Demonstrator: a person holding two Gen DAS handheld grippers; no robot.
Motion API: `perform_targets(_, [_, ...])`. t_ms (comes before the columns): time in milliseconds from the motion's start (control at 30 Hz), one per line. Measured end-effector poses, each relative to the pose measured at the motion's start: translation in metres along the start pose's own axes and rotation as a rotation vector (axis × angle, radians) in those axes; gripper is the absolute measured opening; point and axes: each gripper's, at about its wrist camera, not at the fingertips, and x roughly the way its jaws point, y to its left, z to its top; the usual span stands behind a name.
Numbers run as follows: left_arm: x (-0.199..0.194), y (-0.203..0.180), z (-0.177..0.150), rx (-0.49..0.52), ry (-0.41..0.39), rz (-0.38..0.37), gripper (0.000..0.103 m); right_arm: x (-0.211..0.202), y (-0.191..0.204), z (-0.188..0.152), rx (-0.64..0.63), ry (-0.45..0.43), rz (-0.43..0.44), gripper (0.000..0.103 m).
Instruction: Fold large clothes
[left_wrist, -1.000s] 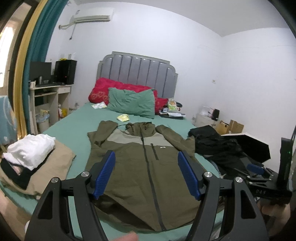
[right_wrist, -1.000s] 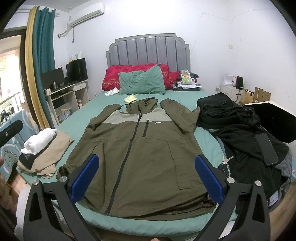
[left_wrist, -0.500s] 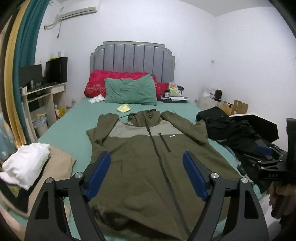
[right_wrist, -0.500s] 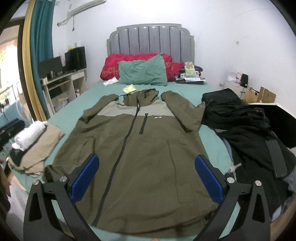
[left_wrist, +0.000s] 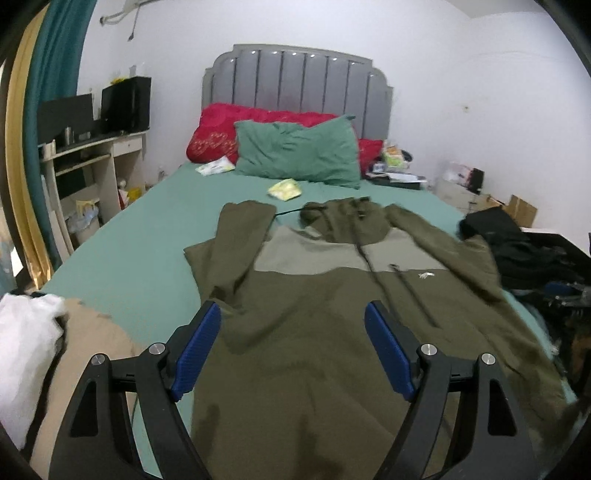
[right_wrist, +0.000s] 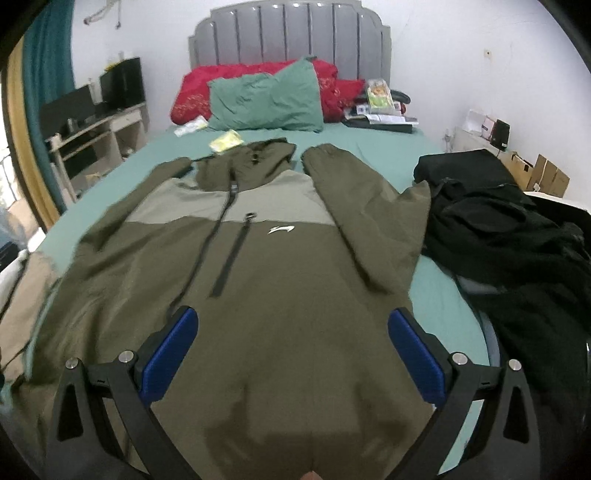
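An olive-green hooded jacket (left_wrist: 317, 314) with a paler chest band lies flat and face up on the green bed sheet, zipper closed, both sleeves folded up beside the hood. It also shows in the right wrist view (right_wrist: 280, 280). My left gripper (left_wrist: 293, 350) is open and empty above the jacket's lower left part. My right gripper (right_wrist: 291, 350) is open and empty above the jacket's lower right part. Neither touches the cloth.
Folded white and tan clothes (left_wrist: 44, 354) lie at the bed's left corner. A heap of black clothes (right_wrist: 509, 240) lies on the right. Green and red pillows (left_wrist: 295, 155) rest against the grey headboard. A desk (left_wrist: 85, 162) stands at the left.
Both grippers have moved forward and lower over the jacket, which now fills more of both views. Both stay open. The jacket has not moved.
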Motion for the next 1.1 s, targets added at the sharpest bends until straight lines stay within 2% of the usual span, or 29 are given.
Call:
perform_targets(100, [0.044,0.023,-0.003,-0.053,0.041,0.033,0.083,0.051,-0.012,0.029,-0.021,0.038,-0.029,0.085])
perform_targets(167, [0.069,0.039,-0.008,-0.099,0.101,0.069,0.083,0.087,-0.019,0.051,-0.025,0.048,-0.048,0.08])
perform_targets(333, [0.097,0.071,-0.022,-0.158,0.153,0.175,0.083,0.186,-0.021,0.094,-0.078,0.116,-0.147,0.064])
perform_targets(433, [0.106,0.087,-0.026,-0.192,0.196,0.186,0.083,0.239,-0.032,0.11,-0.065,0.162,-0.206,0.056])
perform_targets(500, [0.106,0.094,-0.025,-0.171,0.19,0.205,0.083,0.267,-0.039,0.118,-0.059,0.19,-0.238,0.054])
perform_targets(567, [0.104,0.1,-0.025,-0.164,0.182,0.222,0.083,0.281,-0.047,0.121,-0.053,0.206,-0.241,0.024])
perform_targets(600, [0.103,0.104,-0.024,-0.172,0.18,0.22,0.083,0.283,-0.052,0.121,-0.032,0.21,-0.228,0.004])
perform_targets(667, [0.102,0.104,-0.023,-0.188,0.181,0.219,0.083,0.268,-0.06,0.123,0.01,0.167,-0.208,0.003])
perform_targets(733, [0.098,0.104,-0.02,-0.203,0.176,0.196,0.083,0.246,-0.053,0.121,-0.015,0.126,-0.206,0.002])
perform_targets(833, [0.086,0.098,-0.013,-0.21,0.147,0.164,0.083,0.192,-0.04,0.111,-0.041,0.096,-0.168,0.002])
perform_targets(900, [0.08,0.092,-0.008,-0.21,0.133,0.145,0.083,0.147,-0.029,0.096,-0.056,0.096,-0.109,0.002])
perform_targets(933, [0.076,0.09,-0.006,-0.208,0.125,0.138,0.083,0.13,-0.022,0.085,-0.07,0.12,-0.081,0.002])
perform_targets(1000, [0.074,0.085,-0.003,-0.201,0.114,0.131,0.083,0.123,-0.01,0.069,-0.085,0.207,-0.02,0.002])
perform_targets(1033, [0.073,0.084,-0.002,-0.201,0.11,0.127,0.083,0.114,-0.003,0.051,-0.093,0.272,0.015,0.003])
perform_targets(1100, [0.073,0.084,-0.003,-0.203,0.106,0.13,0.083,0.11,0.003,0.026,-0.105,0.368,0.03,0.005])
